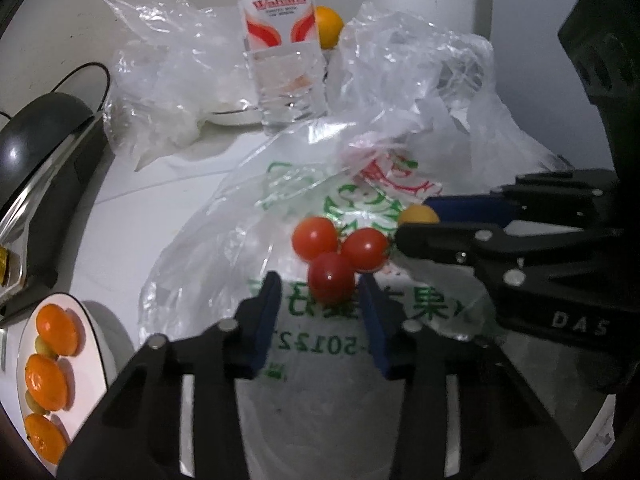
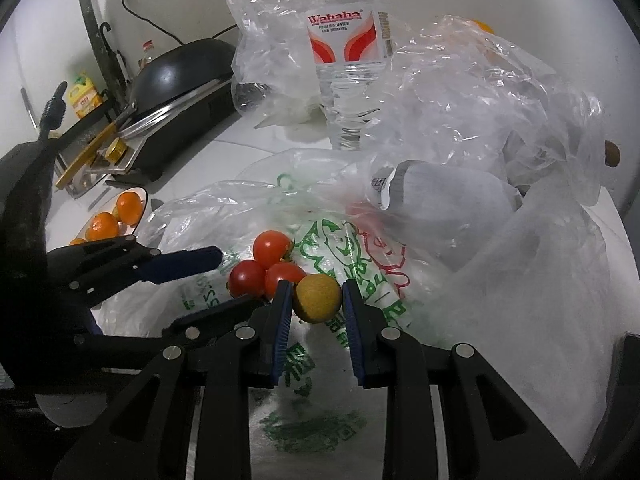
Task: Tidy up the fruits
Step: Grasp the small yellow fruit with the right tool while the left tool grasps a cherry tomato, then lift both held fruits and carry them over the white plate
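The right tongs (image 2: 316,304) are being presented with their blue pads on either side of a small yellow-brown round fruit (image 2: 318,297), which is lying directly between them on the printed plastic bag (image 2: 360,264); the left pad is looking to be touching it, the right pad is just beside it, so the grip is being judged as closing but not yet firm. Being round, the fruit is offering no long axis to be lined up.

The left tongs (image 1: 320,300) are being held released, and the nearest of three red cherry tomatoes (image 1: 331,278) is lying straight ahead in their gap, untouched. The cluster is sitting just to the left of the yellow fruit, so each piece is being left to the nearer tongs.

Further out to the left, oranges are being gathered on a white plate (image 1: 94,344) on the worktop (image 1: 160,184), the likely destination.
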Available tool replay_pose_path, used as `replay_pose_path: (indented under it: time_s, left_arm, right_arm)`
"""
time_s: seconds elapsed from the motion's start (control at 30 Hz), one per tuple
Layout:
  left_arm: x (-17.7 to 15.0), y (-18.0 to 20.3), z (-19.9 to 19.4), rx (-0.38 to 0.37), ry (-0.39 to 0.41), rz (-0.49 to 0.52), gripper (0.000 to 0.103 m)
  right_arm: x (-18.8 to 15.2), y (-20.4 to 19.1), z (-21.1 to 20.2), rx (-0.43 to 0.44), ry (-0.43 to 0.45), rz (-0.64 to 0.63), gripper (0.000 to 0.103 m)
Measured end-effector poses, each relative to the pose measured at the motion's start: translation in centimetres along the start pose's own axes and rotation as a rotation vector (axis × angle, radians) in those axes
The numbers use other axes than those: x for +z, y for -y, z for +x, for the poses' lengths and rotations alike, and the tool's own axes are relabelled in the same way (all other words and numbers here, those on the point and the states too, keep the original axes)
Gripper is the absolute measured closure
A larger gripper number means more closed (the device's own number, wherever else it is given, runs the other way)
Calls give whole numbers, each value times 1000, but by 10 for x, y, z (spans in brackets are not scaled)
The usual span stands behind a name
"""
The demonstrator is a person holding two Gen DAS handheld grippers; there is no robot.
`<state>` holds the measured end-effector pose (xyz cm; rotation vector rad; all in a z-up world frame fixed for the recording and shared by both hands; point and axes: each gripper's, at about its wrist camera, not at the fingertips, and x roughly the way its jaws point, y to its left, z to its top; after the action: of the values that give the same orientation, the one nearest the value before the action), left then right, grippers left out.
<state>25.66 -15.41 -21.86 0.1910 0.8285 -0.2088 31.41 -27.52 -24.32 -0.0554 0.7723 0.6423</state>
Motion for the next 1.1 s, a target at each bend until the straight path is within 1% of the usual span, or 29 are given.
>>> replay_pose_path:
  time_s: [0.03, 0.13, 0.27, 0.57, 1.1]
  left_arm:
    - [0, 0, 2, -6, -9, -1, 67]
    - [2, 1, 1, 0, 9, 6, 70]
    - [4, 1, 3, -15, 10, 19, 75]
    - [2, -5, -1, -51, 11, -14, 76]
    - [-11, -12, -50, -75, 73, -55, 76]
  right_arm:
    - [0, 1, 0, 0, 0, 2, 76]
    - [0, 1, 1, -4, -3, 7, 76]
    - [0, 1, 1, -5, -4, 5, 76]
    - [0, -5, -5, -26, 7, -1, 76]
    - [-3, -36, -31, -48, 38, -36, 76]
